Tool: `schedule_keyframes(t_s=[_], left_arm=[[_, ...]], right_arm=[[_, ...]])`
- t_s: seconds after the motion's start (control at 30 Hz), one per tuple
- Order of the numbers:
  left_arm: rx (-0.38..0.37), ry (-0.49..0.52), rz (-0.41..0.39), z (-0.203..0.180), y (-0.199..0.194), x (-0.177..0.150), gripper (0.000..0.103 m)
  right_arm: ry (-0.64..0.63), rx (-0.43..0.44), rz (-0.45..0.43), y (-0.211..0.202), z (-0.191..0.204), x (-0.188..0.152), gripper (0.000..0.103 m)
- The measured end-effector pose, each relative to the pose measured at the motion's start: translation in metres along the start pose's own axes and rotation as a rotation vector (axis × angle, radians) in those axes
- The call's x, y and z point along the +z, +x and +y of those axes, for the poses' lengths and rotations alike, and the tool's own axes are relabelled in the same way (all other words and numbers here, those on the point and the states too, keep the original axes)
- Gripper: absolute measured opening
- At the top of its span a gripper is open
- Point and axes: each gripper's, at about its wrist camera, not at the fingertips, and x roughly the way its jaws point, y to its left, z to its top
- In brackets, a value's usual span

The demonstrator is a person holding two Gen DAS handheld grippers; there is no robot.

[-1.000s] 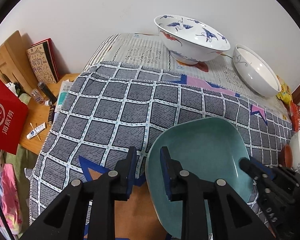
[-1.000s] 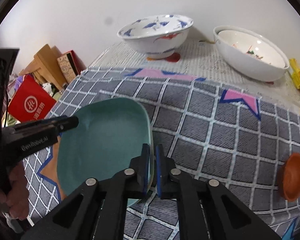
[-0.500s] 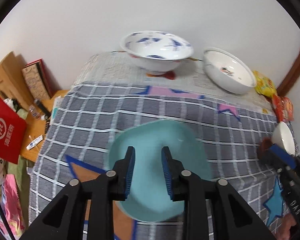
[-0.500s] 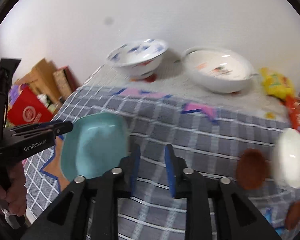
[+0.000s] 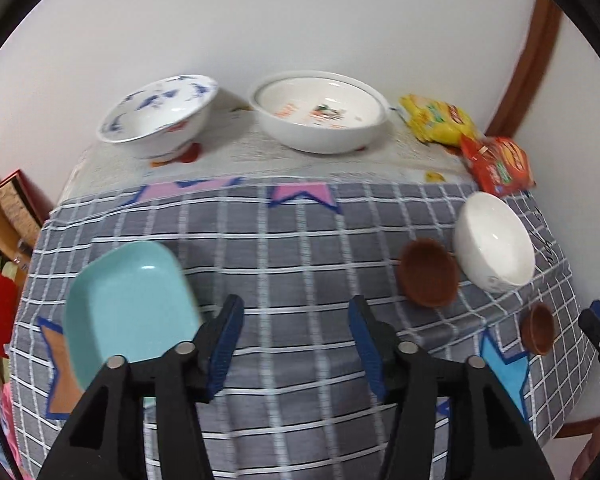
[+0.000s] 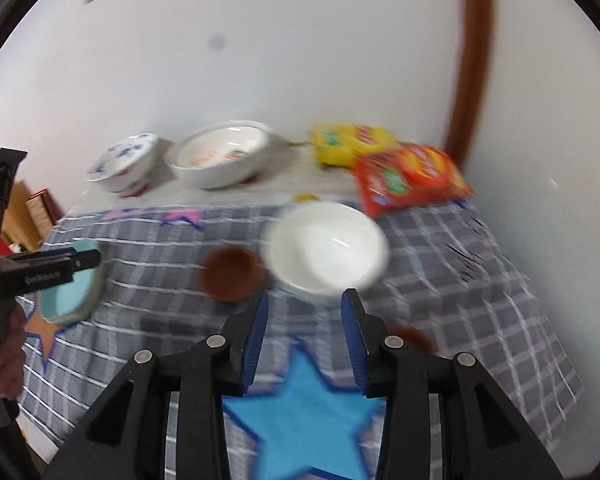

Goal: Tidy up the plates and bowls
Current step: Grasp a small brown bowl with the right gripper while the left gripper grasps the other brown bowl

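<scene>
Right view motion-blurred – small brown cup [image 6: 414,338] half behind tongs, bowl prints [image 6: 216,157] unreadable

Two wrist views angled down, sharing the checked cloth [image 5: 300,248].

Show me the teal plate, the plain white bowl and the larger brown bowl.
teal plate [image 5: 128,304], left wrist view, middle of its inner floor
plain white bowl [image 5: 494,246], left wrist view, inside wall
larger brown bowl [image 5: 428,274], left wrist view, inner hollow

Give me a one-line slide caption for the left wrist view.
Left gripper, jaws open and empty, above the checked cloth, teal plate at its left, small bowls at its right.
</scene>
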Motion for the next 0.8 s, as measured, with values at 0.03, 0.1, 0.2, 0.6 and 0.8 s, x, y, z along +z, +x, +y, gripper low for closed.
schedule_keyframes(t_s=[0.03,0.1,0.2,0.6,0.8], left_arm=[[-0.001,0.009,-0.001,-0.008,0.001,0.0,0.06],[0.001,0.022,0.006,-0.021,0.005,-0.001,0.062],[0.0,0.035,0.029,-0.036,0.013,-0.001,0.062],[-0.012,0.025,0.081,-0.052,0.055,0.008,0.063],[-0.034,0.04,0.1,-0.062,0.078,0.016,0.063]], right_arm=[[0.01,-0.009,0.008,0.001,-0.009,-0.004,0.038],[0.047,-0.03,0.035,0.004,-0.033,-0.015,0.038],[0.098,-0.043,0.075,0.013,-0.061,-0.032,0.038],[0.185,-0.013,0.161,0.061,-0.087,-0.052,0.038],[0.209,-0.005,0.175,0.076,-0.093,-0.052,0.038]])
